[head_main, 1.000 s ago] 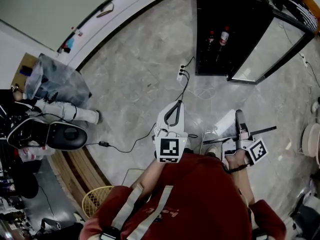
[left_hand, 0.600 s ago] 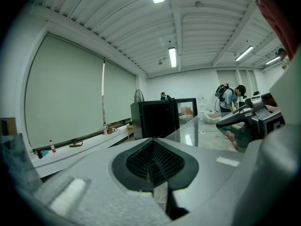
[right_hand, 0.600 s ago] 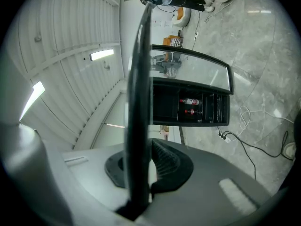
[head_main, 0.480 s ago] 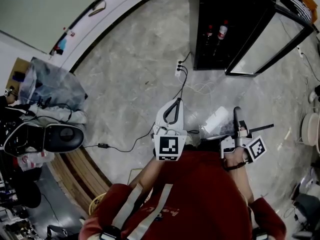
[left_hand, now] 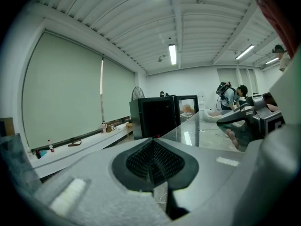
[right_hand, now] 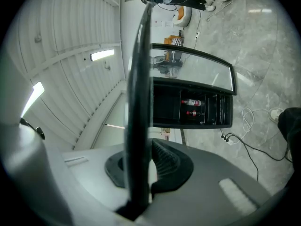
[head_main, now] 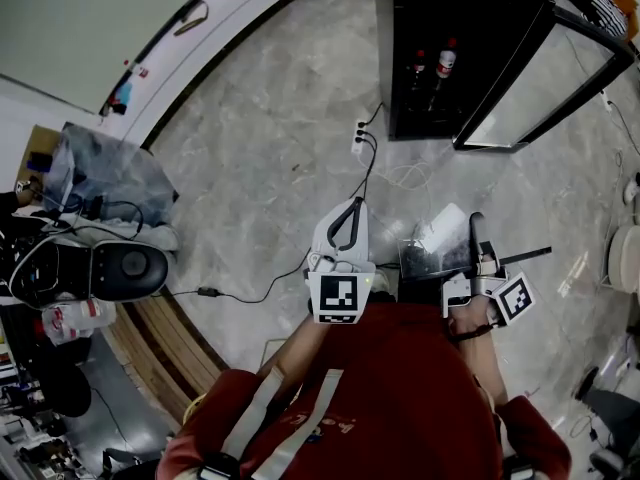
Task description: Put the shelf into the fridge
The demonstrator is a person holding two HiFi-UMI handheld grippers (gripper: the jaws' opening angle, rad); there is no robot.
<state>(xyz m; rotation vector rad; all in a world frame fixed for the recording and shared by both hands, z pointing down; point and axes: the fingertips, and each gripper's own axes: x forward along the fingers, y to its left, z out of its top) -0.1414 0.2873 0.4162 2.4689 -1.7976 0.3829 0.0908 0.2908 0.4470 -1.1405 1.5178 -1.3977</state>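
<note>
We find the right gripper (right_hand: 146, 155) closed on the shelf (head_main: 438, 244). Its two pads clamp the dark edge strip, which runs straight up between them in the right gripper view. In the head view, the clear pane extends from that gripper toward the left gripper (head_main: 345, 224) and does not reach its jaws.

We find the left gripper's pads pressed together with nothing between them. In the left gripper view, the pane shows beside that gripper as a flat, reflecting surface that lies about level.

The shelf hangs above the floor, in front of the person's torso. It is well apart from the black fridge (head_main: 440, 28), whose glass door (head_main: 540, 78) stands open. Two bottles (head_main: 436, 72) stand inside the fridge.
</note>
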